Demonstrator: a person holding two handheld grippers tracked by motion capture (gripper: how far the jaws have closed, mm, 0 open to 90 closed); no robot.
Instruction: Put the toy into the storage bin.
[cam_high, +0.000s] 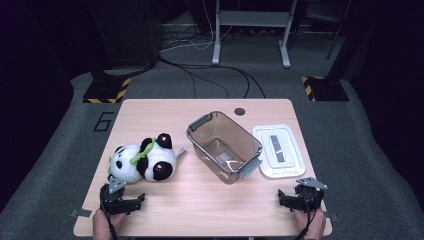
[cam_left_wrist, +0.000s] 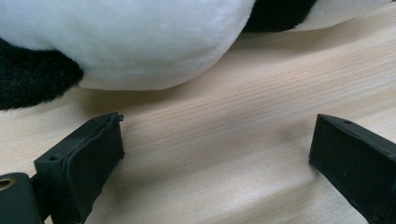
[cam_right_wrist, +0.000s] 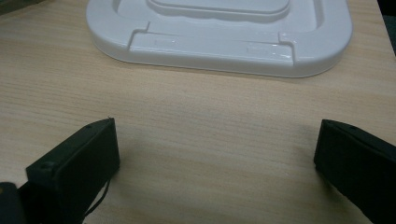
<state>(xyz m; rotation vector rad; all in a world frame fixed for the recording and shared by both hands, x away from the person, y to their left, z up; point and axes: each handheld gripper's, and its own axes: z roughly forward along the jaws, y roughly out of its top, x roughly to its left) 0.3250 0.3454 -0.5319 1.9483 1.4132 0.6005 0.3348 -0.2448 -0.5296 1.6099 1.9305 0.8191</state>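
Observation:
A black-and-white panda plush (cam_high: 142, 160) with a green band lies on its side at the left of the wooden table (cam_high: 200, 200). My left gripper (cam_high: 125, 196) rests just in front of it, open and holding nothing. In the left gripper view the panda's white belly (cam_left_wrist: 140, 42) lies close beyond my spread left gripper (cam_left_wrist: 215, 140). A clear plastic box (cam_high: 225, 146) with grey handles stands mid-table, and its white lid (cam_high: 278, 150) lies flat to its right. My right gripper (cam_high: 300, 193) sits open near the front right corner, with the lid (cam_right_wrist: 219, 42) a short way ahead of the right gripper (cam_right_wrist: 215, 149).
A round dark grommet (cam_high: 240, 111) sits at the table's far edge. Bare wood (cam_right_wrist: 210, 116) lies between the right gripper and the lid. Beyond the table are grey carpet, cables (cam_high: 210, 70) and stand bases with yellow-black tape (cam_high: 105, 92).

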